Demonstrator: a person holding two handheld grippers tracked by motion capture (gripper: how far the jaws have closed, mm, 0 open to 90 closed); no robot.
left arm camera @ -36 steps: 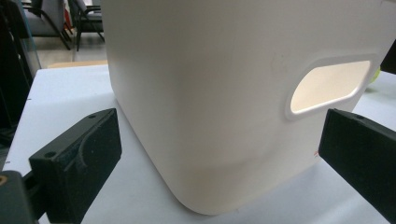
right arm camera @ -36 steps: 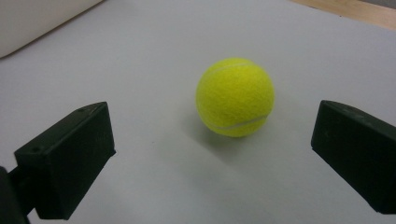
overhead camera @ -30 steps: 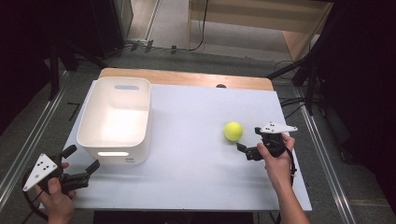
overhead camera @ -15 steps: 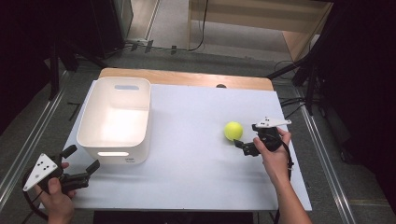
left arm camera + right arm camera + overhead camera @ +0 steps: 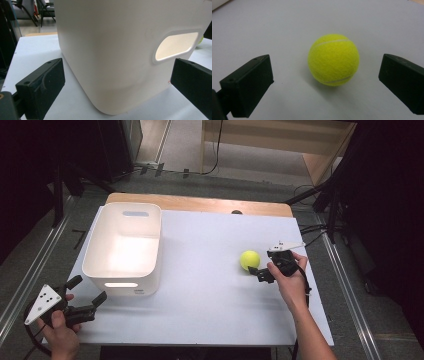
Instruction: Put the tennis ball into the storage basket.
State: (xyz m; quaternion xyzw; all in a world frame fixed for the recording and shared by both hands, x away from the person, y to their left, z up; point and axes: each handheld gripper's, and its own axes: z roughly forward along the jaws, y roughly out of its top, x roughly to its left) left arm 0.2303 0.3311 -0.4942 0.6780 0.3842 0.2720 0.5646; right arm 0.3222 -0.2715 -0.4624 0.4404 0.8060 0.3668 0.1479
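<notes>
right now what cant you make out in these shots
- White bin: the inside of its near wall, high view, hidden by its own rim.
- White bin's top, left gripper view: cut off by the upper edge.
- Tennis ball: its underside, right gripper view.
- Small dark spot on the table's far edge, high view: too small to identify.

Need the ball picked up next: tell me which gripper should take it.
Right. The right gripper is open with the tennis ball between its jaws; the left gripper faces the white bin.
</notes>
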